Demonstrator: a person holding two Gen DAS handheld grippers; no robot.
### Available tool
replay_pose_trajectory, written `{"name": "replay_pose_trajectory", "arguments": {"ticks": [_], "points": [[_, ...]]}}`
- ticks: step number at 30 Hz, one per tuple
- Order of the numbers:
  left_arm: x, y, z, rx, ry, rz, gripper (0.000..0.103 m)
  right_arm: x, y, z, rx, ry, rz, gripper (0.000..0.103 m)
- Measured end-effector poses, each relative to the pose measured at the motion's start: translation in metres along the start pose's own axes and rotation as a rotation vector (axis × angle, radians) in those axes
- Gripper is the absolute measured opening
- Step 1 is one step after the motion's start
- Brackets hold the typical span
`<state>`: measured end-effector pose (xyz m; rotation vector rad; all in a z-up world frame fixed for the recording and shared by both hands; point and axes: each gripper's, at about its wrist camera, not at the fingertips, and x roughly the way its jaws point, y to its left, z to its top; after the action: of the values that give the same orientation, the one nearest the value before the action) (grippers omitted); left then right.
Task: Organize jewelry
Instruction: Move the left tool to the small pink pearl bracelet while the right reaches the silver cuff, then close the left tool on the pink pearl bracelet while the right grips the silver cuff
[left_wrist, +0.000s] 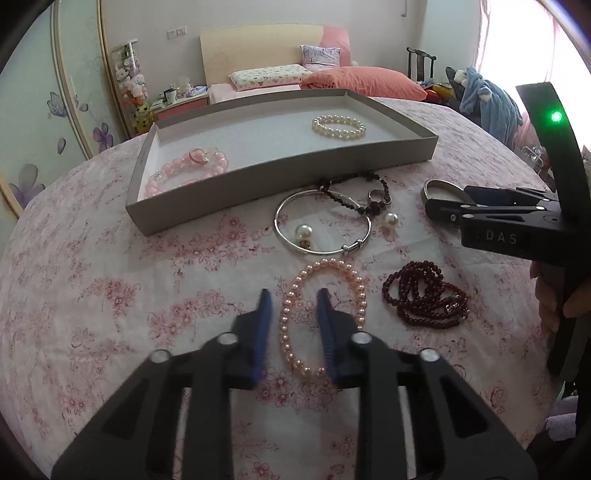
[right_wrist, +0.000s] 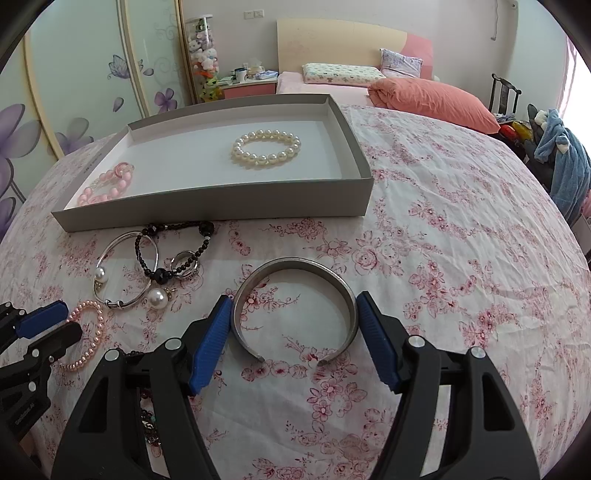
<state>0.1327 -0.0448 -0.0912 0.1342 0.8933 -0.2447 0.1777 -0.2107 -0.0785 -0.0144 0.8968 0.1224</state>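
Left gripper (left_wrist: 294, 295) straddling the near-left strand of the pink pearl bracelet (left_wrist: 284, 332) on the floral cloth (left_wrist: 110, 295); fingers parted, strand between them, not visibly pinched. Bracelet's long axis running straight away from the fingers toward the grey cardboard tray (left_wrist: 280, 177). Right gripper (right_wrist: 293, 297) flanking the open silver cuff (right_wrist: 291, 263), gap of the cuff facing the camera, fingers at or just off its sides; cannot tell whether clenched on it. Each hand nearest its own piece. Inside the tray: white pearl bracelet (left_wrist: 338, 127) at the right, pink bead bracelet (left_wrist: 184, 173) in the near-left corner. Outside, loose: silver bangle (left_wrist: 321, 225), dark red bead strand (left_wrist: 424, 299).
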Motion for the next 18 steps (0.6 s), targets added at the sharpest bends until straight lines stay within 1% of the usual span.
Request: {"name": "replay_pose_trajectory", "arguments": {"ticks": [1, 3, 7, 10, 13, 18], "points": [[0.000, 0.000, 0.000, 0.004, 0.000, 0.008, 0.014, 0.000, 0.000, 0.000, -0.001, 0.000, 0.000, 0.068], [0.001, 0.000, 0.000, 0.015, 0.001, 0.029, 0.011, 0.000, 0.001, 0.000, -0.002, 0.000, 0.002, 0.068], [0.001, 0.012, 0.000, 0.005, 0.004, 0.076, 0.011, -0.002, 0.004, -0.003, -0.008, 0.001, 0.006, 0.068], [0.000, 0.022, 0.000, -0.013, 0.008, 0.098, 0.011, -0.003, 0.004, -0.004, -0.009, 0.001, 0.006, 0.069], [-0.002, 0.026, -0.001, -0.024, 0.009, 0.091, 0.012, -0.003, 0.004, -0.003, -0.009, 0.001, 0.005, 0.069], [-0.004, 0.025, -0.003, -0.014, 0.008, 0.066, 0.015, -0.004, 0.006, -0.004, -0.014, 0.002, 0.002, 0.070]]}}
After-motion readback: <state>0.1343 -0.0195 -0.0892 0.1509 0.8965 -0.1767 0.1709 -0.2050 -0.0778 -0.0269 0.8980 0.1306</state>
